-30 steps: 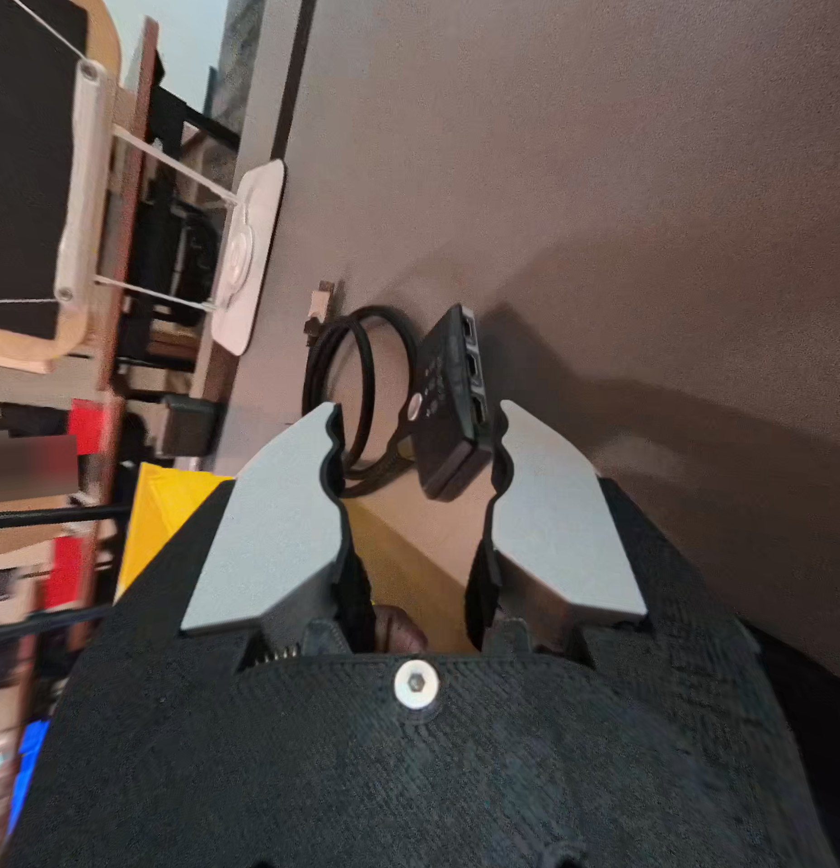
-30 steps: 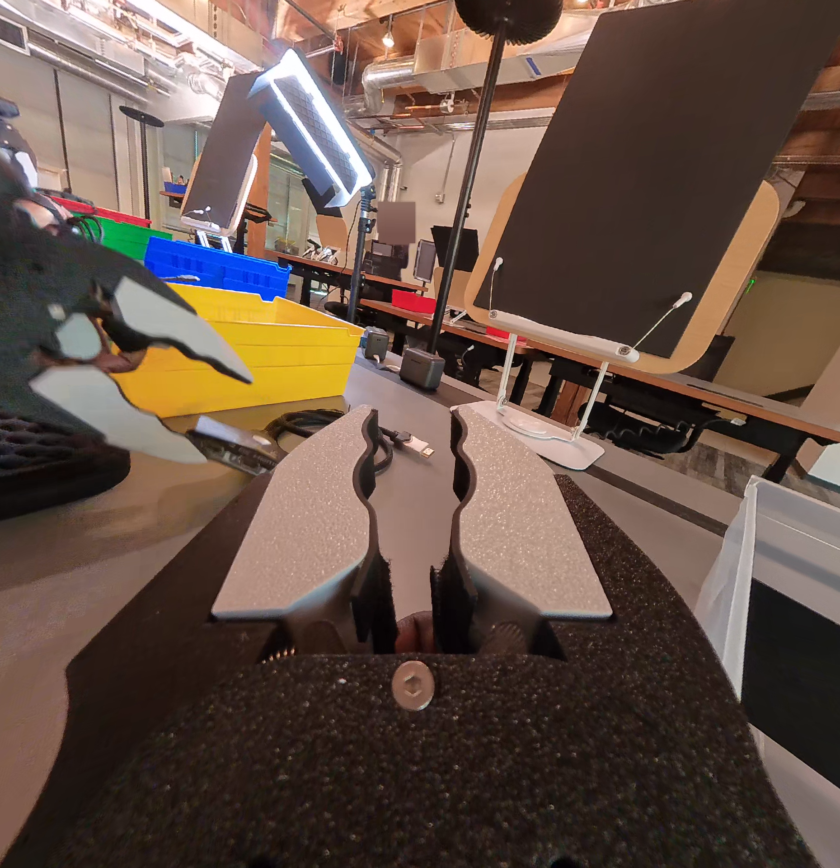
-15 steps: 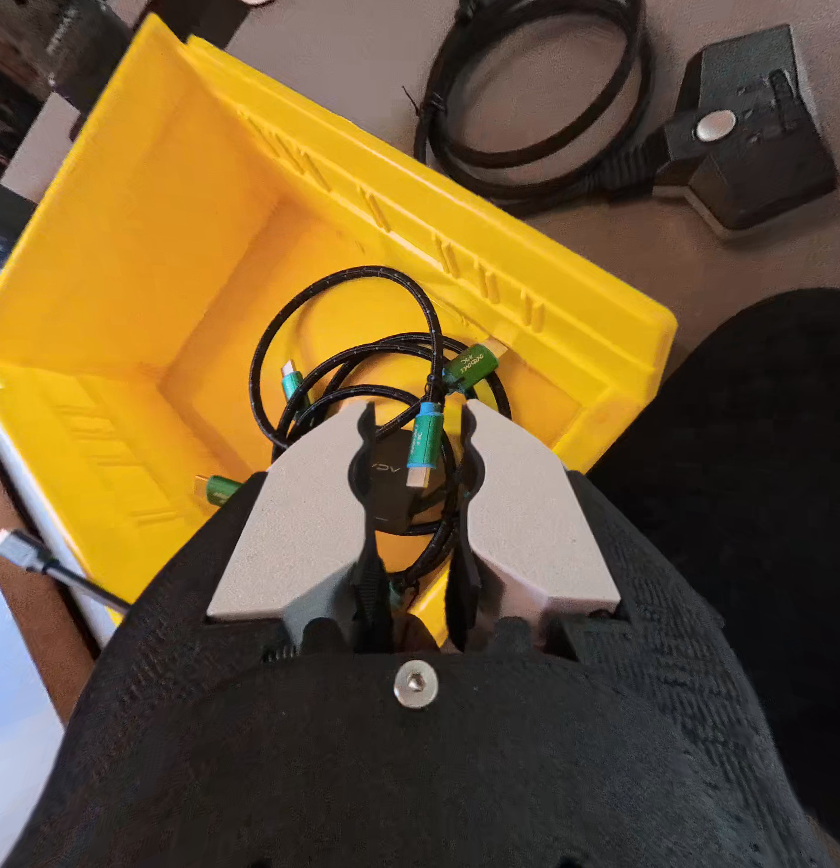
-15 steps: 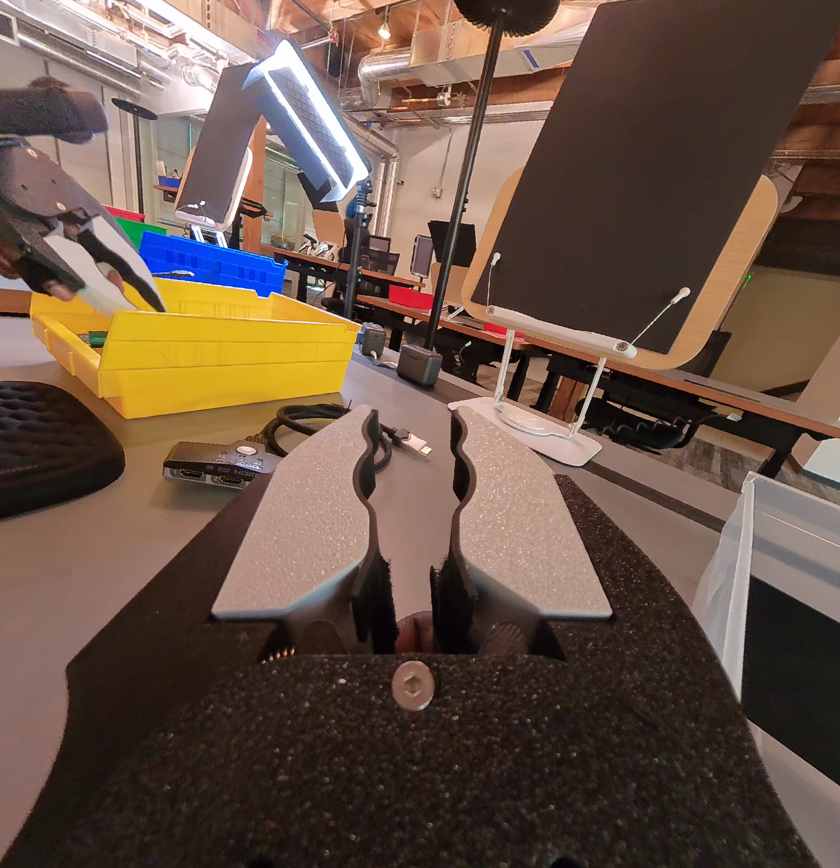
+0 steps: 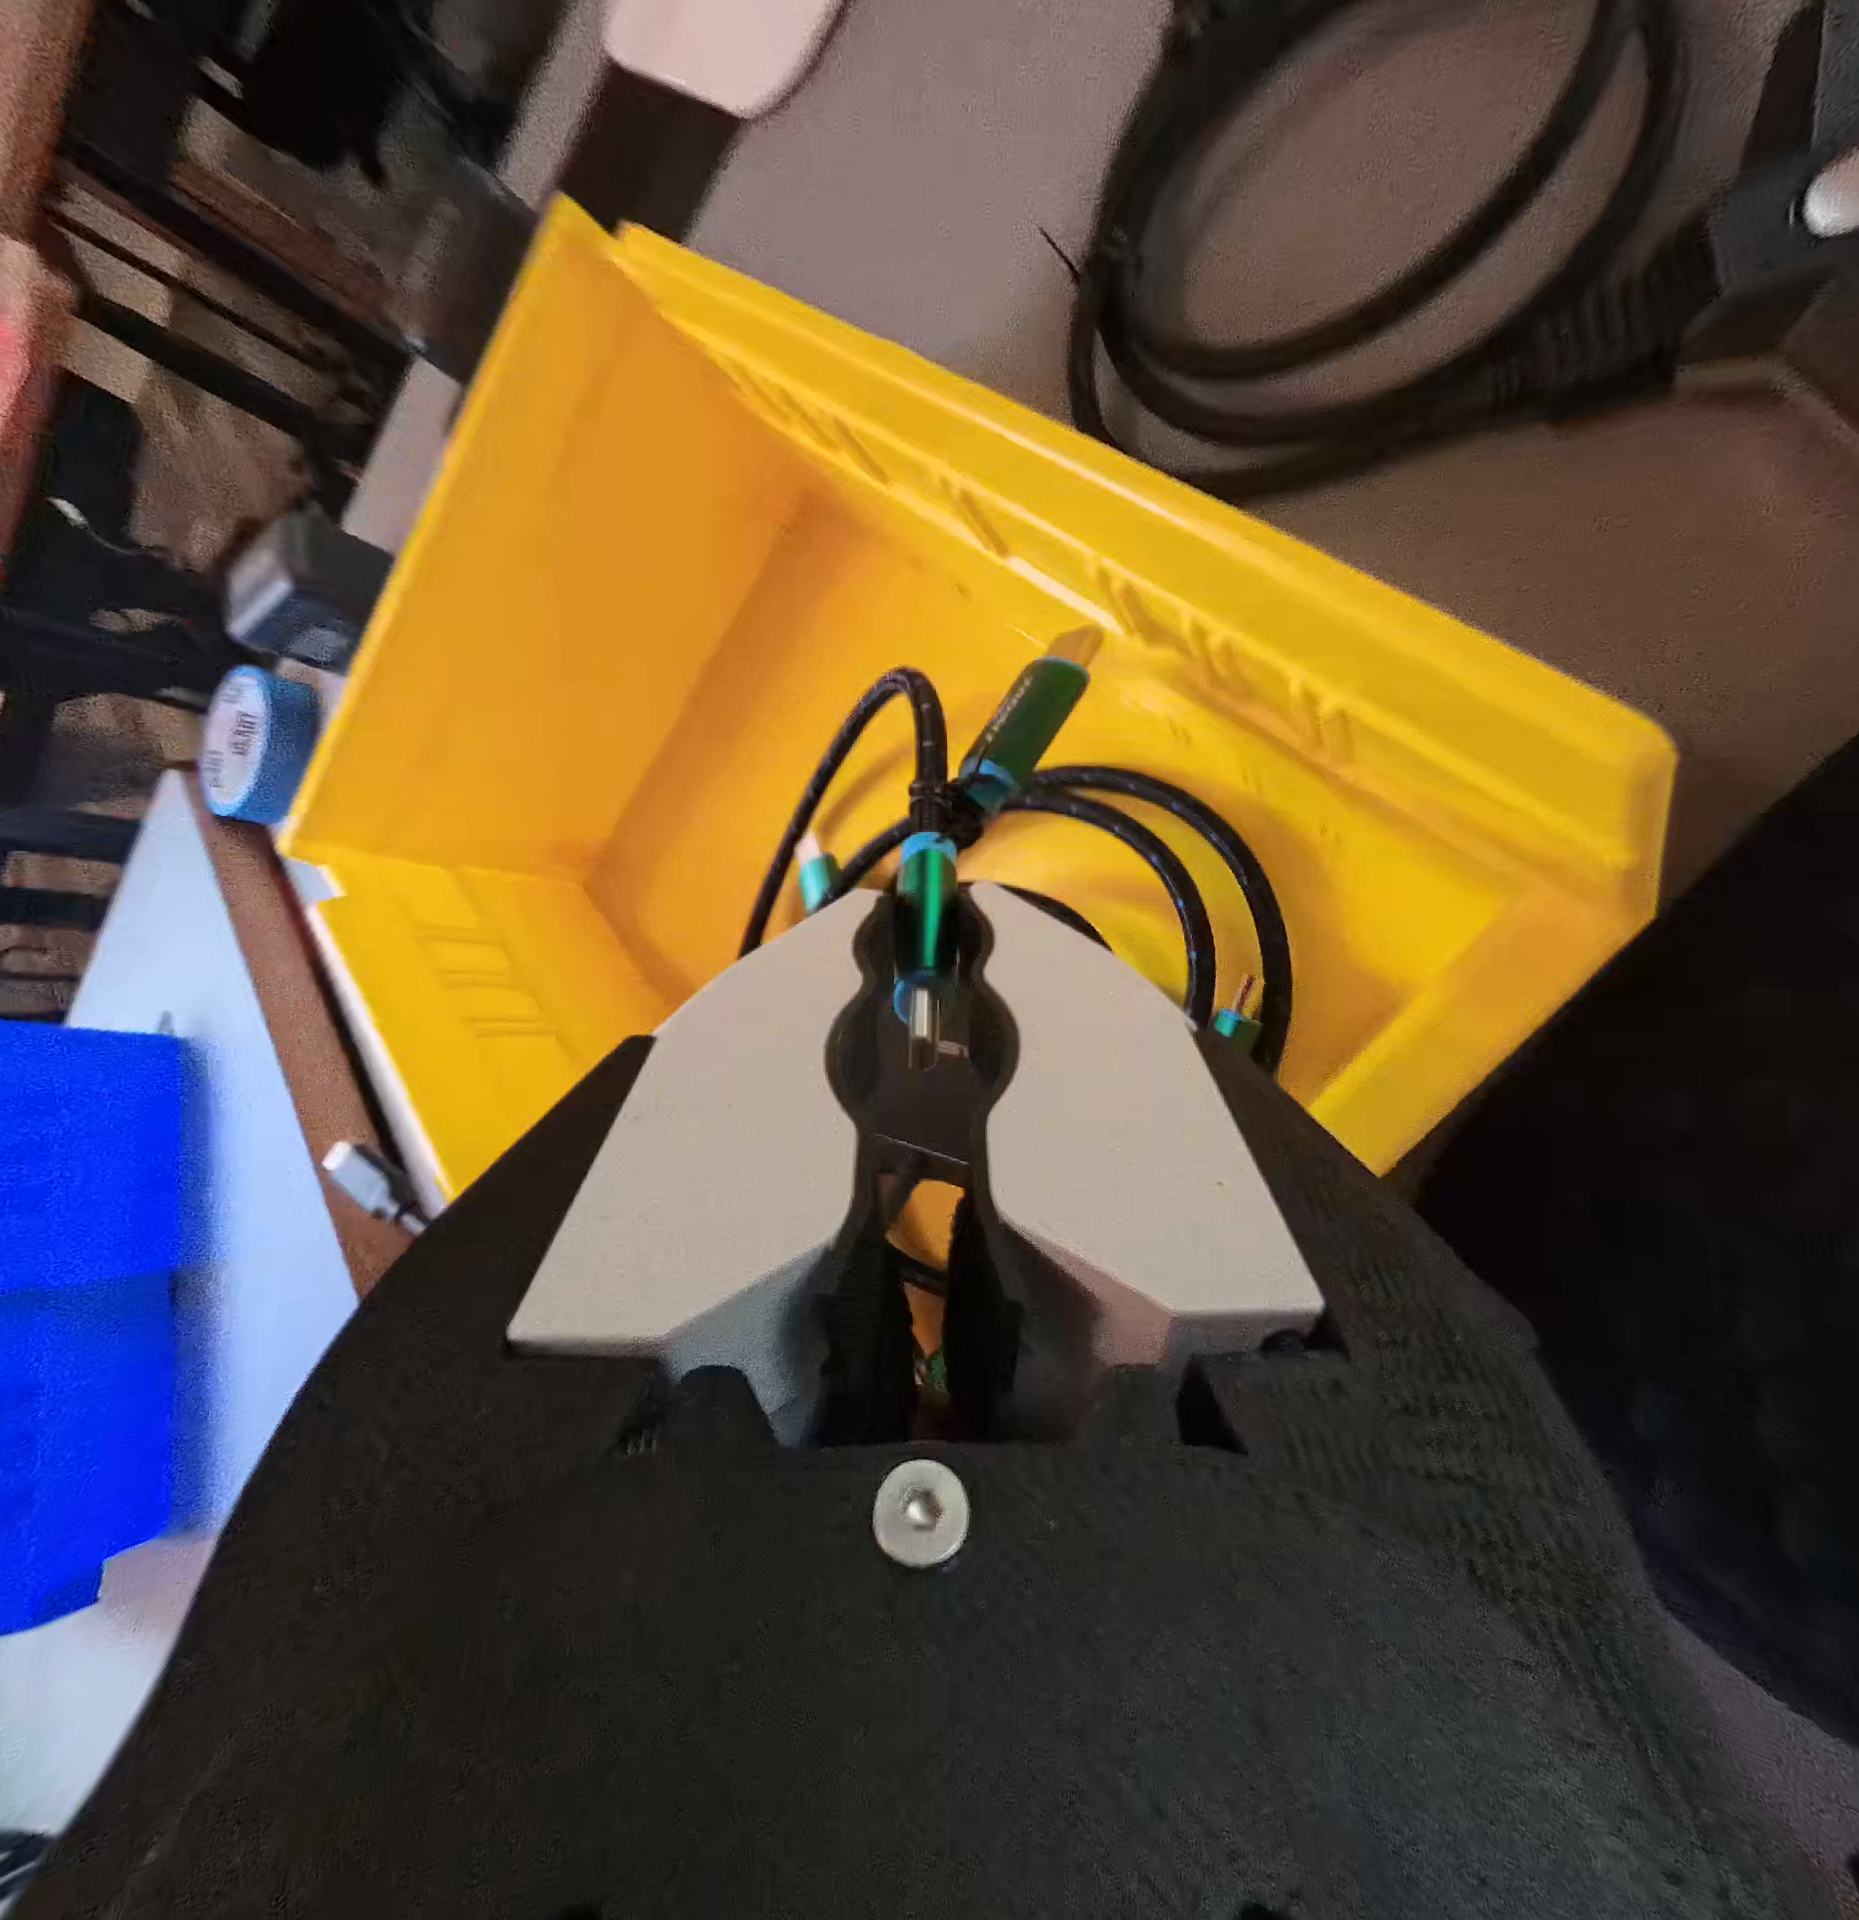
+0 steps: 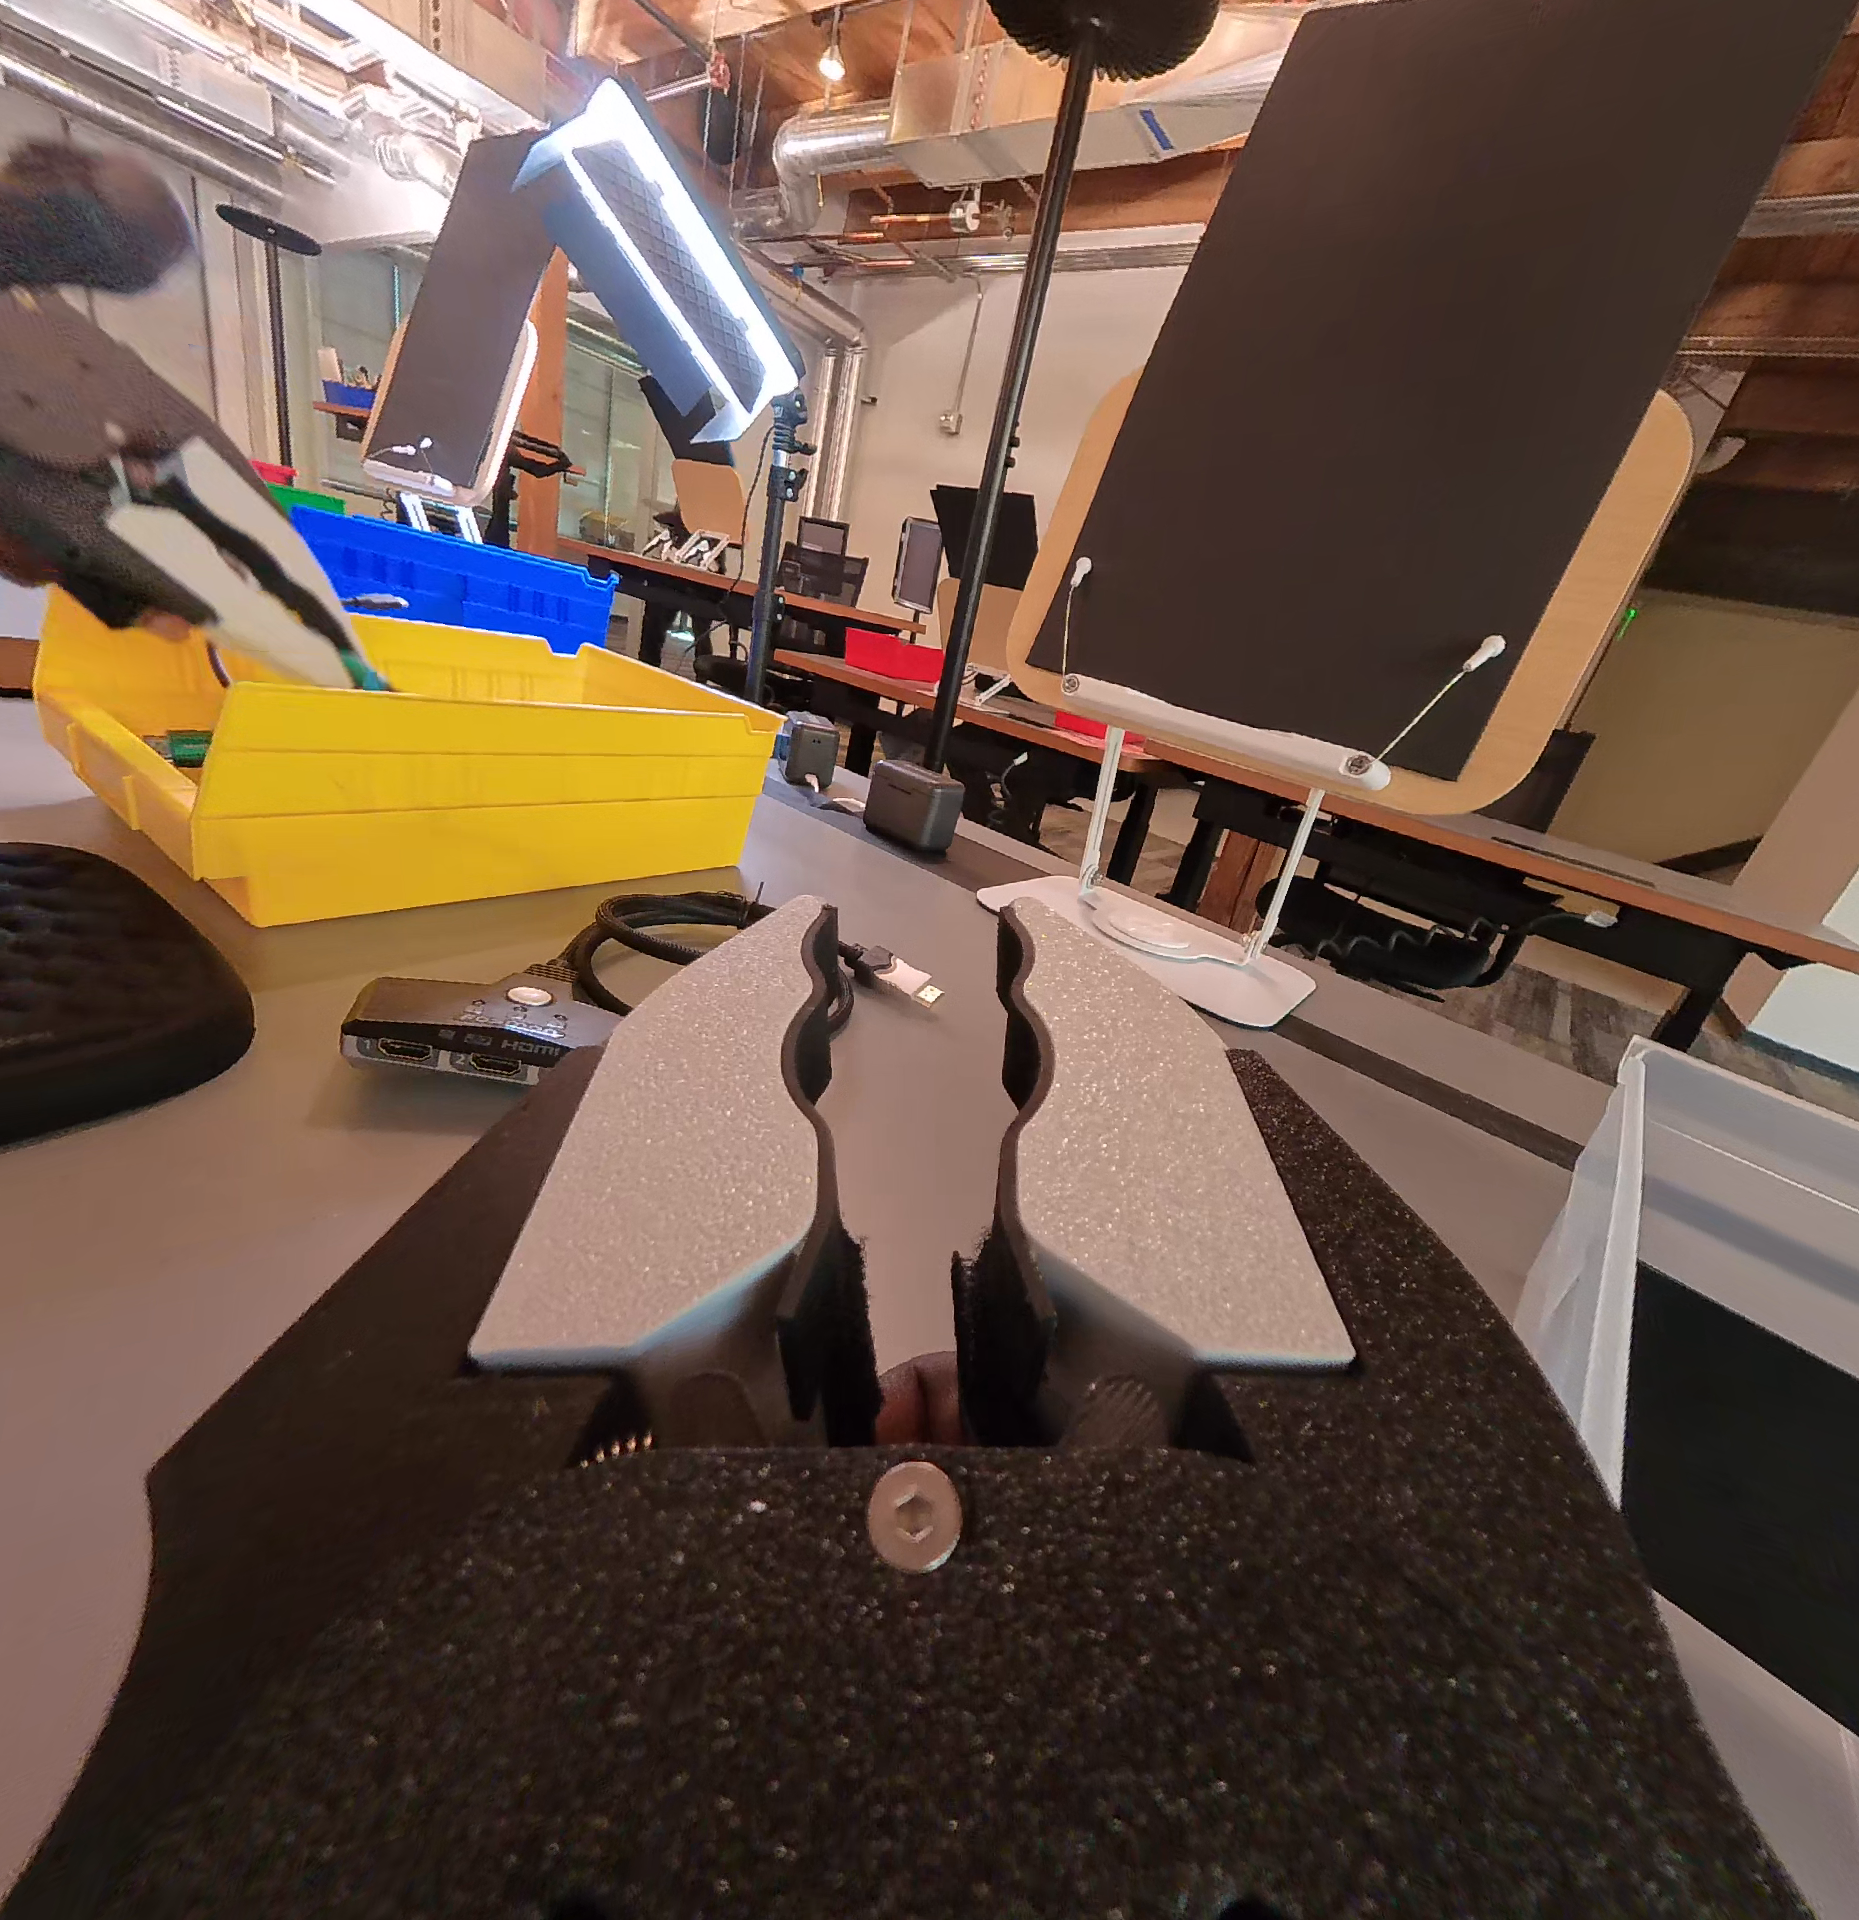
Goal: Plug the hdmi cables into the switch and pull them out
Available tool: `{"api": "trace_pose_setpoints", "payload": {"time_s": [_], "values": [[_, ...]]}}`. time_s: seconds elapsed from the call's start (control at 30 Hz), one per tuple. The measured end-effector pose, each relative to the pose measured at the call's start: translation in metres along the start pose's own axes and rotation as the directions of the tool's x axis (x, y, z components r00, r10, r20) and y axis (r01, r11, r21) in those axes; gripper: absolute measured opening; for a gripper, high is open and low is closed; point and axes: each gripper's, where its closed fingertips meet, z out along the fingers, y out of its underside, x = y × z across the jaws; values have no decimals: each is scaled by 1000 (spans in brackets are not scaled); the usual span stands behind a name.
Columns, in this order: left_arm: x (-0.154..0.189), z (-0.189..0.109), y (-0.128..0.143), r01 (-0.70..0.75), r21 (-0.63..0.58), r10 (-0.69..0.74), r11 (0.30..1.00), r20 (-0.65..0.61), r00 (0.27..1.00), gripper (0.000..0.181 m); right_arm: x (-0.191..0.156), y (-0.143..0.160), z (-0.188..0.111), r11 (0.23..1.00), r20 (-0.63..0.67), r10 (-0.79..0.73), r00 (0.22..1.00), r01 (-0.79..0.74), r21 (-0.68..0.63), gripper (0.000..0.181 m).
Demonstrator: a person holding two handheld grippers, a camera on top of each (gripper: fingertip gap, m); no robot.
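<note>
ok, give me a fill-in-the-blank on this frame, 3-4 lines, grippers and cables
1. The left gripper is shut on a ____ connector.
2. That connector's cable lies in the ____ bin.
3. The right gripper is ____ and holds nothing.
4. The switch sits on the table between the right gripper and the ____.

Missing: green; yellow; open; bin

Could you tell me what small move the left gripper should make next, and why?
Probably lift straight up out of the bin. The left gripper is shut on a green plug, whose cable lies tangled with others there, while the switch waits on the table with ports empty.
</note>
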Motion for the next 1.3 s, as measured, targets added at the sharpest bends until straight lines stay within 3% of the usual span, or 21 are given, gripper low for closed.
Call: {"api": "trace_pose_setpoints", "payload": {"time_s": [0.13, 0.23, 0.33, 0.5, 0.67, 0.87, 1.0, 1.17, 1.3], "values": [[-37, -37, -39, 36, 263, -94, 964, 213, 973, 11, -1, 0, 0, 1000, 2, -6, 1000, 6, -1, 29], [-43, -66, -74, 18, 481, -162, 877, 258, 952, 11, -1, 0, 0, 1000, 3, -9, 1000, 9, 1, 29], [-26, -84, -110, 30, 641, -178, 767, 168, 970, 11, -2, 0, 0, 1000, 7, -17, 1000, 17, 0, 29], [29, -99, -165, 168, 798, -115, 579, -124, 986, 11, -7, 0, 0, 999, 29, -40, 999, 40, -1, 29], [74, -100, -195, 364, 812, -31, 456, -395, 918, 11, -22, -13, 2, 999, 113, -23, 993, 18, 41, 29], [109, -104, -213, 706, 663, -26, 249, -724, 689, 11, -60, -69, 17, 948, 309, 166, 937, -237, 211, 30], [121, -94, -220, 806, 579, -99, 123, -801, 591, 11, -60, -97, 37, 886, 222, 287, 932, -346, 308, 29], [130, -83, -222, 875, 483, -158, -31, -867, 473, 11, -63, -108, 56, 893, 99, 259, 961, -277, 354, 30], [140, -74, -222, 892, 446, -181, -74, -885, 428, 12, -66, -103, 71, 915, 64, 235, 970, -243, 321, 29]]}}
